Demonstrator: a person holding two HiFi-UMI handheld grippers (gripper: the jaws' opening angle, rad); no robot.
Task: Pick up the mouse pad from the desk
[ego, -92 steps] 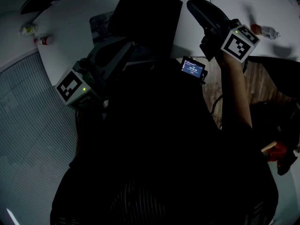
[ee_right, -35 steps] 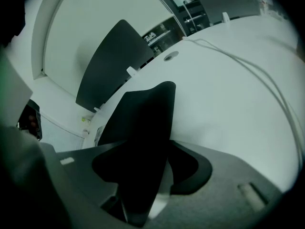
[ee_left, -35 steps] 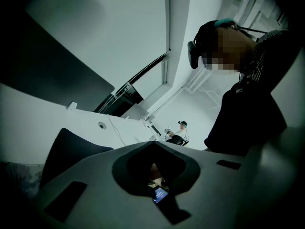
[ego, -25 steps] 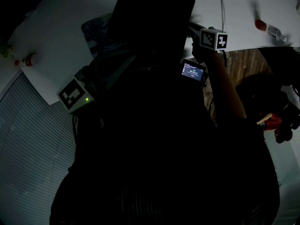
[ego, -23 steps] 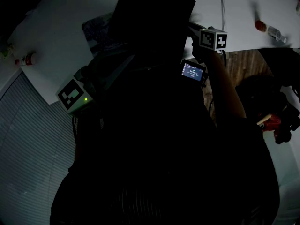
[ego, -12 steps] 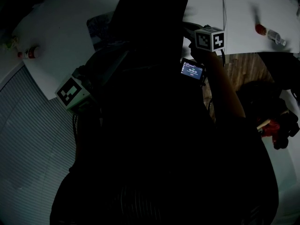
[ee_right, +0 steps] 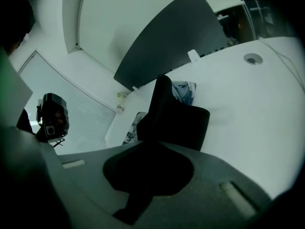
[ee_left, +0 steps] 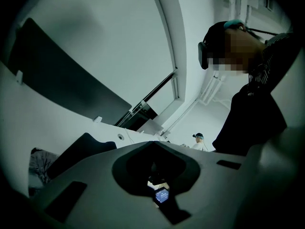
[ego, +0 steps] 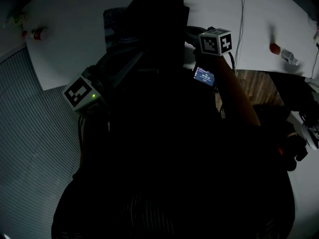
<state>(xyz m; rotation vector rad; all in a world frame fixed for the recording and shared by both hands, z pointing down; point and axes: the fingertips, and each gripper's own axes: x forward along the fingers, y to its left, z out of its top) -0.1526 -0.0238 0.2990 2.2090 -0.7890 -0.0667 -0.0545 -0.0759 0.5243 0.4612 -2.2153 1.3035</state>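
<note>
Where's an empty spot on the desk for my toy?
The desk is bare between the left bottle and the cloth, and again between the mouse pad and the cable. It is crowded around cloth and pad.

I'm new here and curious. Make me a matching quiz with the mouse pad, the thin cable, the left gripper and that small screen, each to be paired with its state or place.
Things:
1. mouse pad
2. cable
3. left gripper
4. small screen

States or places:
A. lit up, bluish
B. jaws together, nothing between them
C. pinched in the right gripper
D. lying along the white desk

Pairs: 1-C, 2-D, 3-B, 4-A
</note>
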